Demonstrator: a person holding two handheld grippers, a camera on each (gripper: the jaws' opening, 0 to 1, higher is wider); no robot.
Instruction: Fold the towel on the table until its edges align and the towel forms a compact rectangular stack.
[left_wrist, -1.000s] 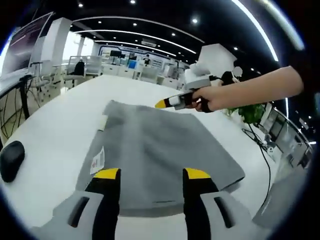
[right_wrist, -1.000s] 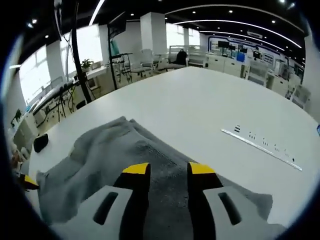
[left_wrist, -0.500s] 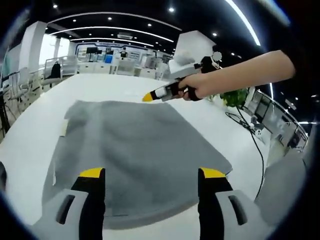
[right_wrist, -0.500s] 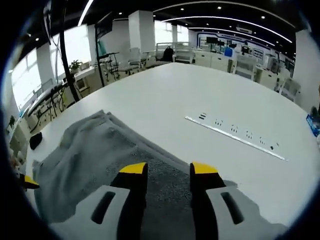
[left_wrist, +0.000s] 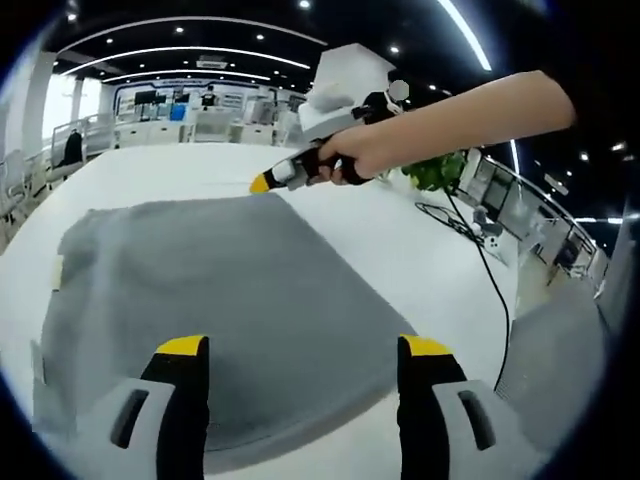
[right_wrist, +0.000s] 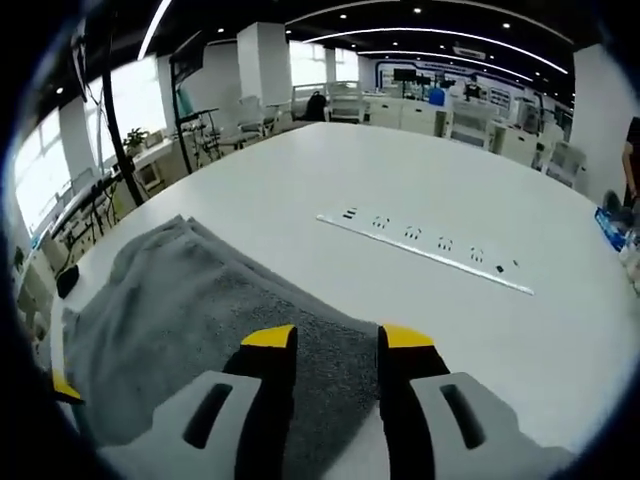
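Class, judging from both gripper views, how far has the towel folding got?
Done: the grey towel lies flat on the white table. In hand: right gripper at its far corner, left gripper open over the near edge. Left: the folds into a compact stack.

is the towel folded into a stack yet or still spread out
Spread out. In the left gripper view the grey towel lies as one broad flat sheet on the white table, with no stacked layers visible.

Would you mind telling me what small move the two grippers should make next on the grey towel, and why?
Probably lower both grippers and close them on the towel. The left gripper is open over the near edge, and the right gripper sits at the far corner without pinching it.
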